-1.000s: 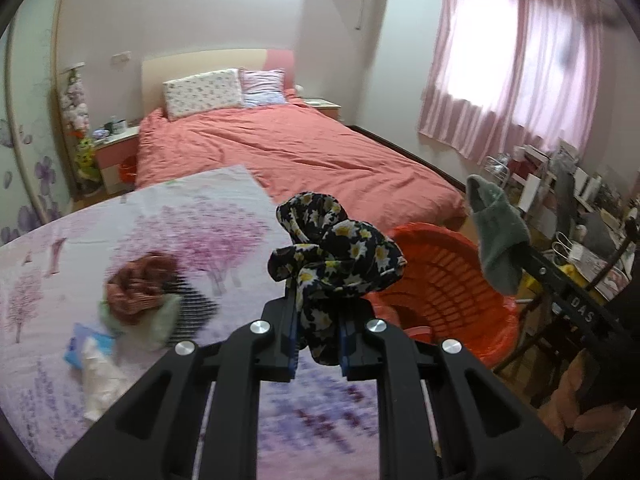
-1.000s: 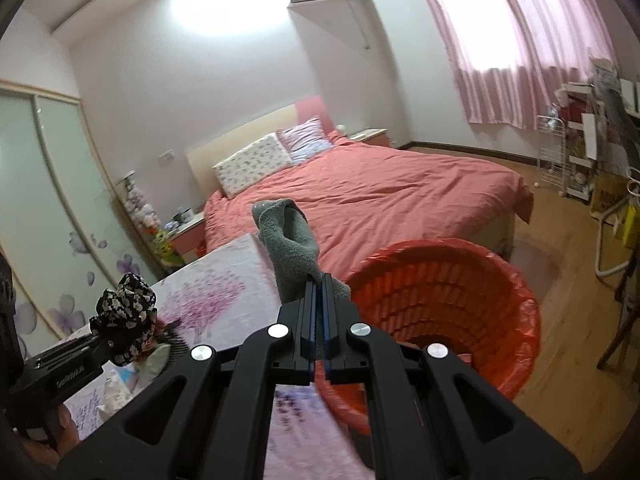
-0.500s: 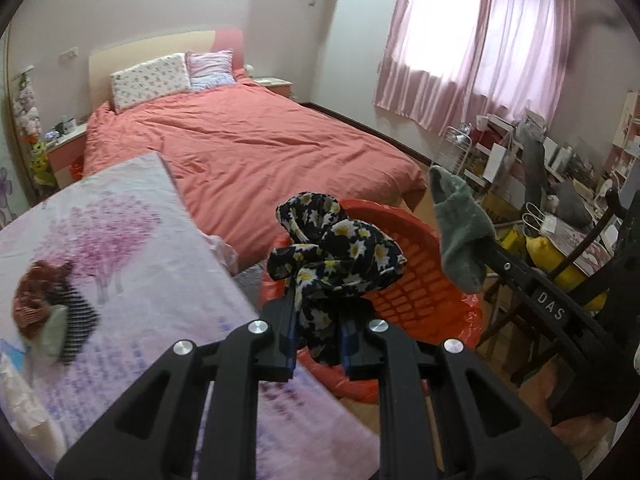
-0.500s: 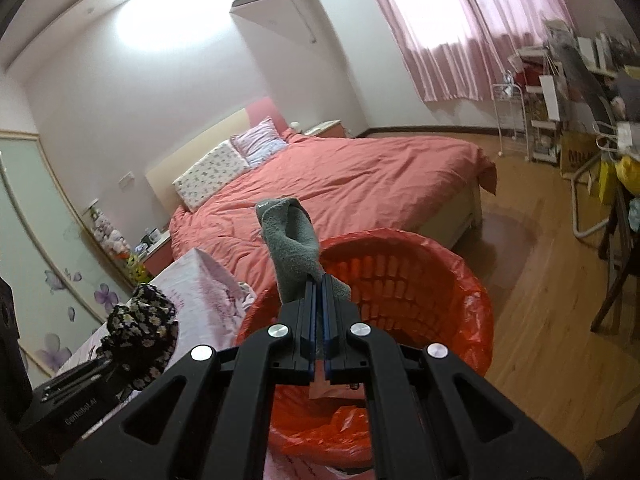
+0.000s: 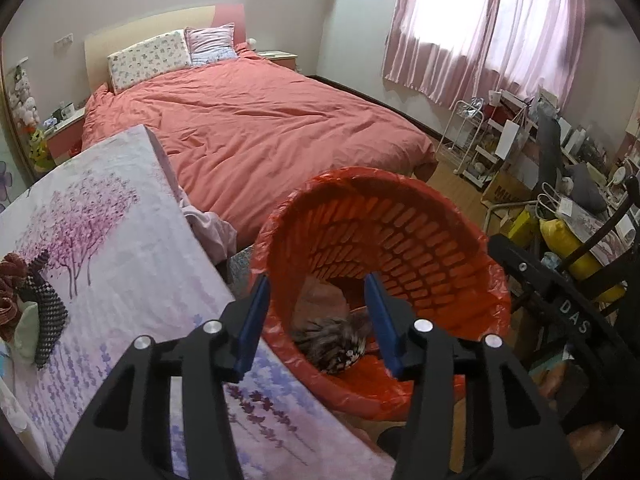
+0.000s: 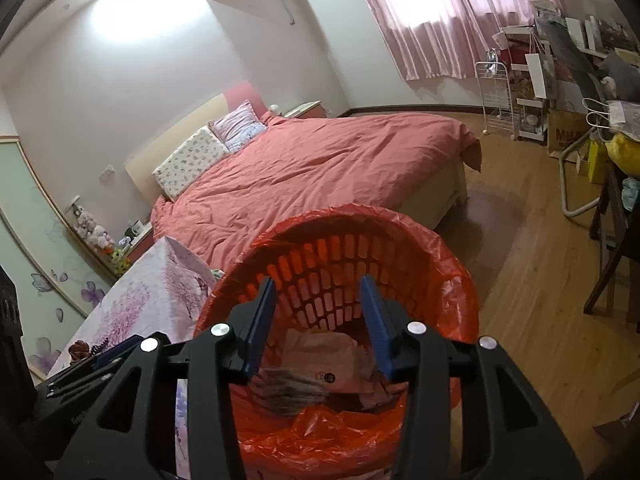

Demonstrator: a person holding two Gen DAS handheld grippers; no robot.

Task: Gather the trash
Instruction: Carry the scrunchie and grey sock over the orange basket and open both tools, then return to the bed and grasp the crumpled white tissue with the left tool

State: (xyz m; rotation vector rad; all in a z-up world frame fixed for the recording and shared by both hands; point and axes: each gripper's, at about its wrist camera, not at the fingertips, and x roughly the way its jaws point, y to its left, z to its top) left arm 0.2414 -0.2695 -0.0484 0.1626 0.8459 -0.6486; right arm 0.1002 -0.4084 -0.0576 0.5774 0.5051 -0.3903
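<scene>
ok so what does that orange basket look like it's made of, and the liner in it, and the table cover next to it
Basket: looks like rigid moulded plastic, matte orange, going by its regular grid of slots.
Liner: thin plastic film, glossy and crinkled, draped over the rim.
Table cover: probably woven cloth, matte with a printed purple tree pattern; it could be a coated sheet.

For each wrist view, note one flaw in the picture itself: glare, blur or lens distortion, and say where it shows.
Left wrist view: the curtained window is washed out by daylight, and the floral cloth in the red basket is smeared by motion blur. Right wrist view: glare whitens the wall at upper left, the fisheye bends the room's straight edges, and dark corners frame the picture.
</scene>
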